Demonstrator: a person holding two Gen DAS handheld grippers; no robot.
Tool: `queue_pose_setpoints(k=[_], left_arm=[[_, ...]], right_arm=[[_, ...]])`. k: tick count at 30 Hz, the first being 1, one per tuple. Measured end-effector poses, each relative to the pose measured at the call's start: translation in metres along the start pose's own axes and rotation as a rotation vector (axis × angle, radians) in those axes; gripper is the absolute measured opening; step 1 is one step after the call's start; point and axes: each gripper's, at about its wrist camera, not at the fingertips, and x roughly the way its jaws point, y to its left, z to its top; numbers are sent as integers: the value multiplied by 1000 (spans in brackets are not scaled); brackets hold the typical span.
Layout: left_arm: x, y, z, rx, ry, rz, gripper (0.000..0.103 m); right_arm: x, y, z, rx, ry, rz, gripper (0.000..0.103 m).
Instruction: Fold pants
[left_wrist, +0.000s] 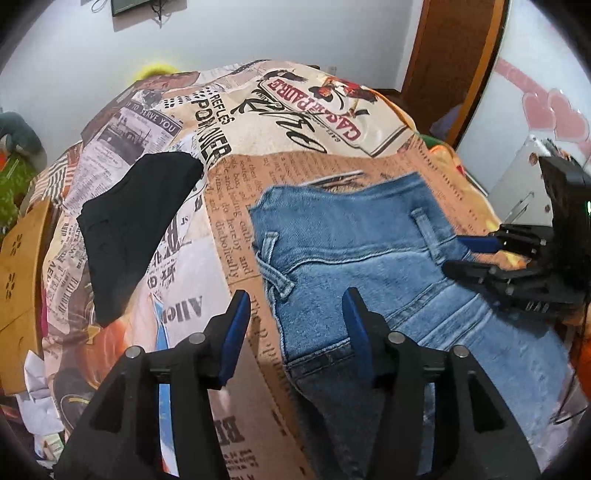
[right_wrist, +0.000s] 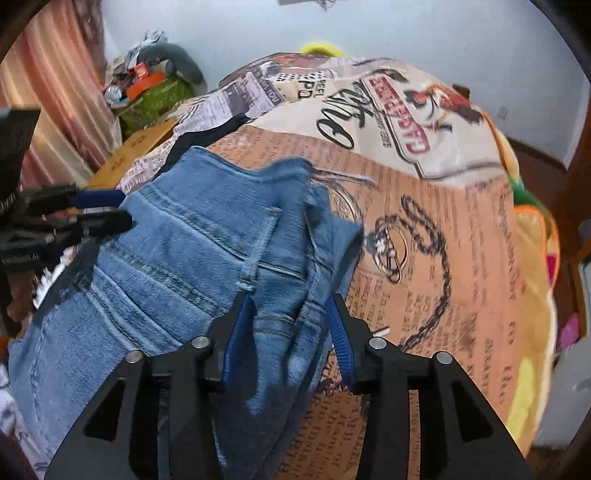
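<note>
R claw (right_wrist: 288, 332) astride jeans (right_wrist: 192, 251) fold.

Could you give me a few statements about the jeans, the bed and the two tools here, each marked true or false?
1. The blue jeans lie on a bedcover printed like newspaper. True.
2. A black garment lies on top of the jeans. False: it lies beside them, apart.
3. The right tool has denim between its open jaws. True.
4. The left tool is clamped shut on the waistband. False: it stands open over the jeans' edge.
</note>
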Motion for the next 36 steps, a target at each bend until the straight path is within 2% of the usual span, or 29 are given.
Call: queue_pose_setpoints(k=[2,5,8,12,17,18,19,24,26,28,30,32,36], left_arm=[[-1,-2,-3,39,-18,35,64],[-10,5,1,0,1,10,63],[-28,11,-1,-23,-23,32,63],[-56,13,-10,-35,-48,5,64],[-72,4,-27,-69,-44,-49,70],[-73,2,-31,-73,-39,-58,71],[-72,0,-33,-76,-32,-66,71],[-58,-11,-48,-95,43,-113,71],[-51,-12,-51,-108,59,-114,74],[-46,-7,-49,-140,66,-134,79],[-40,-2,-45,-174,92,-172,79],[-33,1,-41,-199,120,-213,79],[-17,-4,-31,-189,171,-267,79]], right_arm=[[1,-7,0,42,6,33,38],[-4,-5,1,49,16,28,39],[-20,3,-1,21,10,-15,42],[-45,10,-10,15,-9,-17,44],[-68,19,-21,57,-40,21,55],[-70,20,-24,71,-43,34,60],[-72,21,-27,85,-45,48,61],[-65,22,-44,126,-3,75,61],[-58,19,-50,142,21,85,61],[-51,12,-54,178,38,113,65],[-48,7,-55,203,45,133,70],[-43,1,-55,219,52,164,71],[-31,-7,-53,255,74,226,74]])
